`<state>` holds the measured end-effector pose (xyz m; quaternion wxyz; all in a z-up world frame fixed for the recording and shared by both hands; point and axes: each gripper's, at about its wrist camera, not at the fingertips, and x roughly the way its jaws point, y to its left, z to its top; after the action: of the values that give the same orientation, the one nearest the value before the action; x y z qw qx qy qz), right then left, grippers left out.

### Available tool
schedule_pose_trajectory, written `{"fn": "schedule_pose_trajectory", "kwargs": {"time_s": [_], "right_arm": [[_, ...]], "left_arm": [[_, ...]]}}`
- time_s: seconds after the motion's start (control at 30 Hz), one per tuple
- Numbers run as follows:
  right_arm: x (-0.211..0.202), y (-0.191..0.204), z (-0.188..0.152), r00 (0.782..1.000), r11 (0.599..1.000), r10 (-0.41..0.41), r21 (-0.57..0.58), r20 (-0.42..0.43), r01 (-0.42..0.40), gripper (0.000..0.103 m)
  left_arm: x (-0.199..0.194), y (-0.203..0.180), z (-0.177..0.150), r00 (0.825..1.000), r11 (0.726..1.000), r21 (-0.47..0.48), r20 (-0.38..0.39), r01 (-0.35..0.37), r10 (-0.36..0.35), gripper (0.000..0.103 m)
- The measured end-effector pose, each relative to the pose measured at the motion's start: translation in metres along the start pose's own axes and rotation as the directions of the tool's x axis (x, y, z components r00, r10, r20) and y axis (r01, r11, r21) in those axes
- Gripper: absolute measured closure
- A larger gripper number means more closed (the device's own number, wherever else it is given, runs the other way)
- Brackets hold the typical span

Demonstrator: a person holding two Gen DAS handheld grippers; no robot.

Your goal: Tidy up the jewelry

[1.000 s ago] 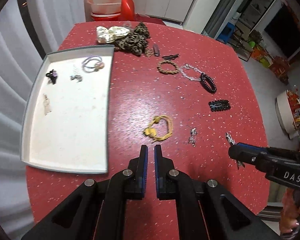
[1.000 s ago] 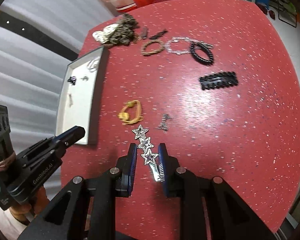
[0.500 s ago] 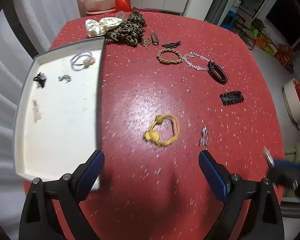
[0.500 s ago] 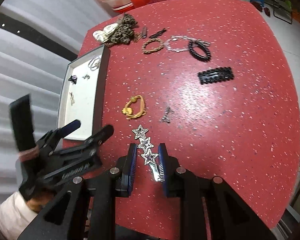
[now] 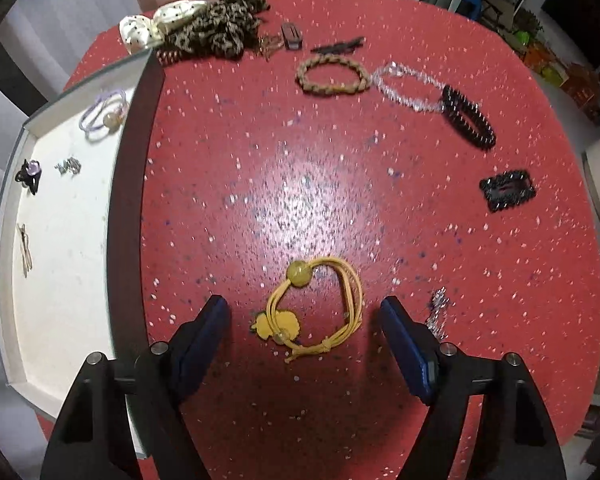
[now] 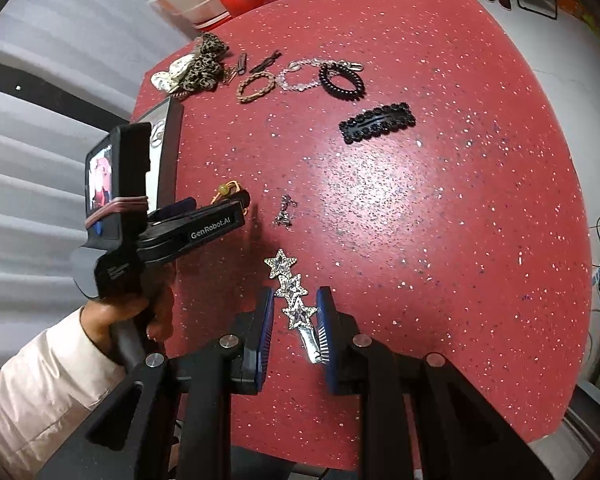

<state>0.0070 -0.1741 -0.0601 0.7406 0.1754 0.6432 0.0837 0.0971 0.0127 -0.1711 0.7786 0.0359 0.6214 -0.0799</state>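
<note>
A yellow hair tie [image 5: 316,308] with beads lies on the red table [image 5: 300,184]. My left gripper [image 5: 302,304] points down over it with a finger on each side. The jaws are closing and the pads stand clear of the tie. In the right wrist view a hand holds the left gripper [image 6: 218,202] low over the tie, beside the white tray [image 6: 172,136]. My right gripper [image 6: 295,294] is shut on a silver star hair clip [image 6: 281,265], held above the table near its front.
The white tray [image 5: 128,200] at left holds a purple hair tie [image 5: 104,116], a black tie [image 5: 30,172], a small charm [image 5: 69,166] and a pin [image 5: 25,250]. On the table lie a silver charm [image 5: 438,312], a black clip [image 5: 508,191], bracelets [image 5: 332,76] and scrunchies [image 5: 216,24].
My left gripper went from shut to wide open, sank toward the yellow hair tie, and its jaws have since narrowed around it. The right gripper drifted sideways, still gripping the star clip.
</note>
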Motion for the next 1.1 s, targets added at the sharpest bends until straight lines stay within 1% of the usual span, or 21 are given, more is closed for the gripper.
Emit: {"fn": "schedule_pose_trajectory", "kwargs": {"time_s": [0.03,0.1,0.13,0.17,0.2,0.23,0.3,0.37,0.5,0.6,0.73,0.83,1.0,1.1], "right_arm": [[0.001,-0.001,0.0,1.0,1.0,0.0,0.004,-0.002,0.0,0.08],[0.003,-0.002,0.0,1.0,1.0,0.0,0.008,-0.004,0.0,0.08],[0.004,-0.002,0.0,1.0,1.0,-0.001,0.009,-0.006,0.001,0.08],[0.005,-0.001,0.0,1.0,1.0,-0.001,0.009,-0.006,0.001,0.08],[0.005,-0.001,0.001,1.0,1.0,-0.002,0.008,-0.006,0.002,0.08],[0.006,0.0,0.001,1.0,1.0,-0.003,0.007,-0.005,0.003,0.08],[0.007,0.001,0.002,1.0,1.0,-0.008,0.005,-0.005,0.008,0.08],[0.008,0.002,0.003,1.0,1.0,-0.013,0.006,-0.002,0.013,0.08],[0.006,0.005,0.005,1.0,1.0,-0.012,0.006,0.007,0.012,0.08],[0.004,0.009,0.008,1.0,1.0,-0.003,0.007,0.012,0.003,0.08],[-0.001,0.022,0.014,1.0,1.0,0.016,-0.012,0.025,-0.015,0.08],[-0.001,0.035,0.019,0.999,0.999,0.031,-0.032,0.027,-0.03,0.08],[0.006,0.067,0.028,0.998,0.995,0.068,-0.079,0.016,-0.066,0.08],[0.011,0.093,0.033,0.996,0.988,0.088,-0.126,0.009,-0.087,0.08]], "left_arm": [[0.002,-0.001,-0.002,1.0,1.0,0.004,-0.009,-0.006,0.006,0.034],[0.002,-0.004,-0.006,1.0,0.999,0.02,0.002,-0.027,0.027,0.037],[0.001,-0.006,-0.007,1.0,0.999,0.026,0.012,-0.026,0.026,0.046],[-0.001,-0.008,-0.008,0.999,0.999,0.04,0.023,-0.024,0.023,0.065],[-0.002,-0.01,-0.009,0.999,0.999,0.05,0.027,-0.018,0.017,0.077],[-0.003,-0.012,-0.009,1.0,0.998,0.066,0.023,-0.011,0.009,0.095],[-0.005,-0.013,-0.009,1.0,0.998,0.066,0.019,0.016,-0.018,0.096],[-0.013,-0.012,-0.013,0.998,0.996,0.059,0.024,0.06,-0.061,0.096],[-0.043,-0.003,-0.022,0.991,0.993,0.024,0.06,0.119,-0.121,0.096],[-0.065,0.009,-0.03,0.987,0.99,-0.004,0.085,0.14,-0.139,0.096],[-0.086,0.033,-0.033,0.982,0.987,-0.041,0.116,0.154,-0.148,0.096],[-0.101,0.052,-0.038,0.98,0.986,-0.068,0.14,0.15,-0.139,0.096],[-0.119,0.085,-0.045,0.978,0.983,-0.123,0.174,0.135,-0.113,0.096],[-0.129,0.111,-0.051,0.978,0.979,-0.169,0.191,0.118,-0.086,0.096]]}}
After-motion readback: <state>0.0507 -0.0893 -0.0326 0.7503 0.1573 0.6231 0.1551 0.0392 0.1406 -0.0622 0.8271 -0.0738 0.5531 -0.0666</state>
